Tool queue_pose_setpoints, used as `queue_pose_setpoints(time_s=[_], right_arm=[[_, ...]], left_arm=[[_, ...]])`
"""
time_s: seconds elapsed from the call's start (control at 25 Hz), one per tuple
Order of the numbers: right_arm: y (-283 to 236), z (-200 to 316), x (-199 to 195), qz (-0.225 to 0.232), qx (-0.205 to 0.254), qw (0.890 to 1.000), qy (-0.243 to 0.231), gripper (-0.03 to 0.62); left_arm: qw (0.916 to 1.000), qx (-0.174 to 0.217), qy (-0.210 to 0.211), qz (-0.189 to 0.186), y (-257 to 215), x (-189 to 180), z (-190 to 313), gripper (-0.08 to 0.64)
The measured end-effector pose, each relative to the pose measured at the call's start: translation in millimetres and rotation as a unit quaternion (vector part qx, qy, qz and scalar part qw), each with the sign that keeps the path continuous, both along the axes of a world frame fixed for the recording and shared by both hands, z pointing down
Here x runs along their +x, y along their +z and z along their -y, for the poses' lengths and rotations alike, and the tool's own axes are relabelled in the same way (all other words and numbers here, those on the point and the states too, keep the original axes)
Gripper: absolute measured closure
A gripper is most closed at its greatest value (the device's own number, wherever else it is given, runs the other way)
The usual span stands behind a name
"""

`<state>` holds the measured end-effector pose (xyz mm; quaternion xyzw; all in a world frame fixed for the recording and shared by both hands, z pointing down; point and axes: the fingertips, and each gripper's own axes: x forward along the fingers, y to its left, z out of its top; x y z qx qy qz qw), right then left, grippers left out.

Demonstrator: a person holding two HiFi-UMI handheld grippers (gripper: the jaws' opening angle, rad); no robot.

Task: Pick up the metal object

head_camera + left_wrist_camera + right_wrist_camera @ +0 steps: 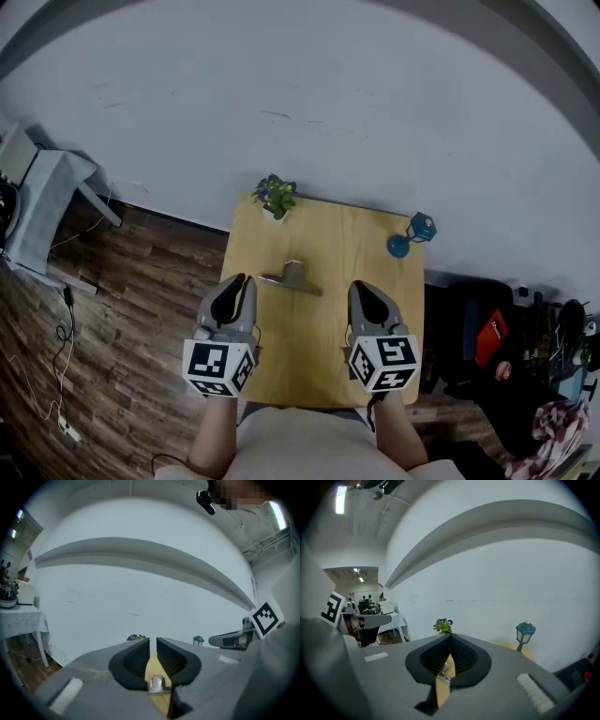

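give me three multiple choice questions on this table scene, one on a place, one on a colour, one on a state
1. Where does the metal object lie?
A. at the table's far right corner
B. near the table's middle, ahead of the left gripper and the right gripper
C. at the table's near left corner

2. What colour is the small lantern?
A. red
B. yellow
C. teal

3. What state is the metal object in?
A. lying free on the table
B. clamped in the left gripper's fingers
C. clamped in the right gripper's fingers

1 B: the head view shows it mid-table, beyond both grippers.
2 C: it looks teal in every view.
3 A: neither gripper touches it.
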<state>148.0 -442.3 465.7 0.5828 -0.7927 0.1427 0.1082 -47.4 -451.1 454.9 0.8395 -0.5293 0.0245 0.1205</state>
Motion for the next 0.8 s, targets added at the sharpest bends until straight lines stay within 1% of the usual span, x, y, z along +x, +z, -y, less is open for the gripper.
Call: queue_pose_setpoints(time_s=[0.16,0.36,0.6,0.72,0.8], right_arm=[[23.1,7.5,8.7,0.004,-0.027,1.000,-0.010,0.591],[49.5,10.8,20.0,0.012,-0.055,0.998,-0.018,0.591],[70.5,11.5,31.5,0.020,-0.079,0.996,-0.025,0.591],[78.4,11.0,38.4,0.024,-0.088,0.996,-0.026,0.591],[82.7,10.4,43.7,0.026,-0.092,0.995,-0.025,0.591]], left_arm=[[0.9990,-0.043,0.005,0.010,30.1,17.9,9.5,0.484],[0.9949,-0.093,0.025,0.031,69.8,48.3,21.3,0.412],[0.9852,-0.153,0.046,0.062,121.3,82.1,33.6,0.298],[0.9802,-0.182,0.045,0.065,143.9,94.7,42.5,0.240],[0.9770,-0.198,0.040,0.069,158.3,100.2,49.8,0.219]])
